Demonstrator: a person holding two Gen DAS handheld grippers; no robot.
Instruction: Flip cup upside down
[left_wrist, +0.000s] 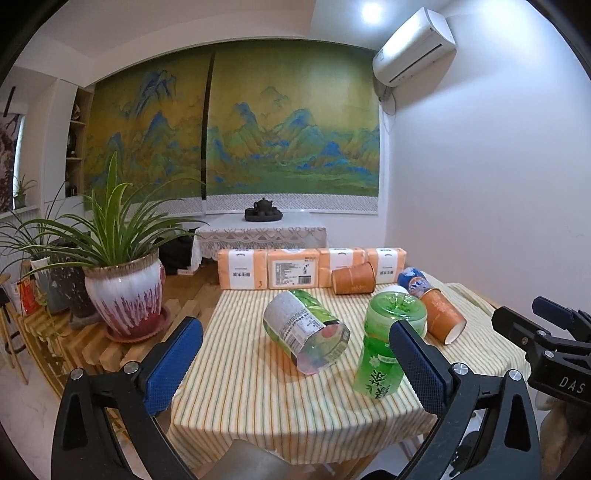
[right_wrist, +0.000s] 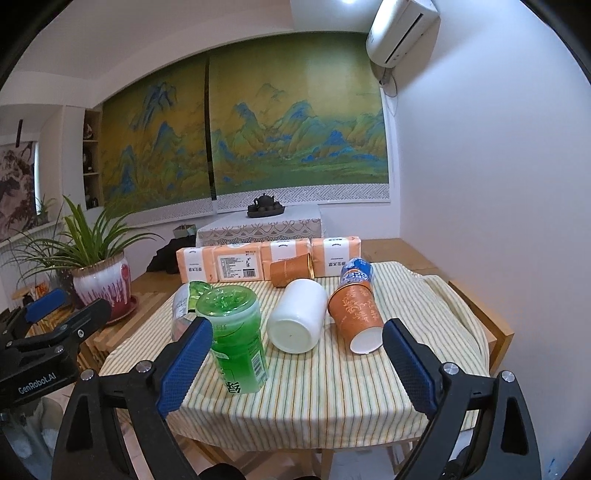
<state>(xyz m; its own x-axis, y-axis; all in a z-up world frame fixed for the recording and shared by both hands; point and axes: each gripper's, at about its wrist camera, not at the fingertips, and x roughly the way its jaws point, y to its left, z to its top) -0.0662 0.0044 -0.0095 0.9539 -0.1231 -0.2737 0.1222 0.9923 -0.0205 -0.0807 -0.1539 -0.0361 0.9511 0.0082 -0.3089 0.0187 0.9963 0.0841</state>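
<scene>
A green cut-bottle cup (left_wrist: 388, 343) (right_wrist: 234, 339) stands upside down on the striped tablecloth (left_wrist: 258, 391). A clear labelled cup (left_wrist: 308, 332) lies on its side left of it. A white cup (right_wrist: 297, 319) lies on its side. An orange paper cup (right_wrist: 356, 315) (left_wrist: 441, 314) lies tipped, base toward me. A second orange cup (right_wrist: 291, 271) (left_wrist: 352, 278) lies at the back. My left gripper (left_wrist: 295, 373) is open and empty at the table's near edge. My right gripper (right_wrist: 295, 369) is open and empty, before the white cup.
Orange tissue packs (left_wrist: 310, 267) line the table's far edge. A blue-labelled bottle (right_wrist: 356, 273) lies behind the orange cup. A potted plant (left_wrist: 123, 291) stands on a slatted bench left of the table. A white wall is at the right.
</scene>
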